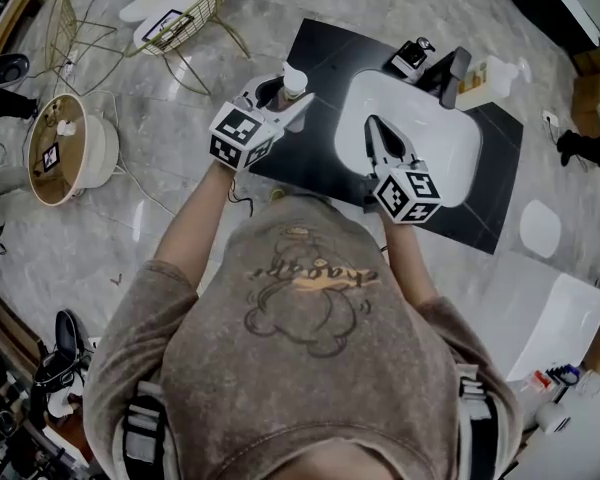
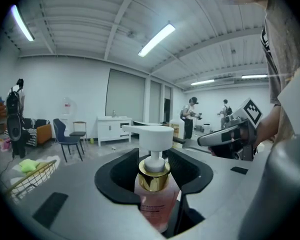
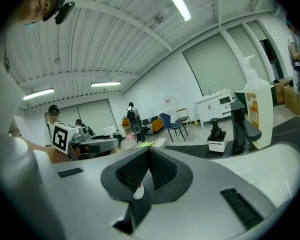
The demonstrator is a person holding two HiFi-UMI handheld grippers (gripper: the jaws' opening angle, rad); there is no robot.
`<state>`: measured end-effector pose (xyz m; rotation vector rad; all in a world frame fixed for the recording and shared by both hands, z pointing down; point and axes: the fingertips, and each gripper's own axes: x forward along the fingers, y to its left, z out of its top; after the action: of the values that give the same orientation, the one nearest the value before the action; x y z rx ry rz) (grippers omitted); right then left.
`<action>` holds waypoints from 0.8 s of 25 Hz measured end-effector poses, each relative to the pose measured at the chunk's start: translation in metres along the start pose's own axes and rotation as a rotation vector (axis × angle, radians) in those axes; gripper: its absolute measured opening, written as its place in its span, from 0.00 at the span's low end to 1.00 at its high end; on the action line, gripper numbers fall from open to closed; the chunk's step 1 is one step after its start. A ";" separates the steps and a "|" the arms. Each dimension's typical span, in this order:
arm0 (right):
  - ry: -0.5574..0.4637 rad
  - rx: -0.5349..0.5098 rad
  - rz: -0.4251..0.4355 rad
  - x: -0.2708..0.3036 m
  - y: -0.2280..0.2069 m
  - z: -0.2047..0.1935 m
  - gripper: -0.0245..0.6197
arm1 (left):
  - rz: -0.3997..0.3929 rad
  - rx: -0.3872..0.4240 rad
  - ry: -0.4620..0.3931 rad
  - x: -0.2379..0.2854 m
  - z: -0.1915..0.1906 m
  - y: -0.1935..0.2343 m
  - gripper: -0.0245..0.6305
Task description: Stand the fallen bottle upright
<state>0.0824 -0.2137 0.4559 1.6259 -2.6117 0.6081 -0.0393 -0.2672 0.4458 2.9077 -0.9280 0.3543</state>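
Note:
A pink pump bottle (image 2: 153,196) with a gold collar and a white pump head (image 1: 293,77) stands upright between the jaws of my left gripper (image 1: 278,95), which is shut on its body. It hangs over the left edge of the black counter (image 1: 320,53). My right gripper (image 1: 373,128) is shut with nothing in it, its pads meeting at the tips (image 3: 148,156). It hovers over the white sink basin (image 1: 455,153), to the right of the left gripper. From the left gripper view the right gripper (image 2: 230,135) shows off to the right.
At the back of the basin stand a black faucet (image 1: 451,73), a large white soap bottle (image 1: 492,74) and a small black pump dispenser (image 1: 413,56). On the floor to the left are a wire basket (image 1: 185,16) and a round wooden tub (image 1: 62,148). People (image 2: 191,116) stand far off.

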 end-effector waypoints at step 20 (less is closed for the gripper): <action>0.011 -0.025 0.040 0.002 0.029 -0.003 0.04 | 0.074 -0.045 0.016 -0.026 -0.005 0.004 0.36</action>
<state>0.0553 -0.2031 0.4499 1.5628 -2.6394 0.5816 -0.0628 -0.2553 0.4446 2.8311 -1.0301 0.3564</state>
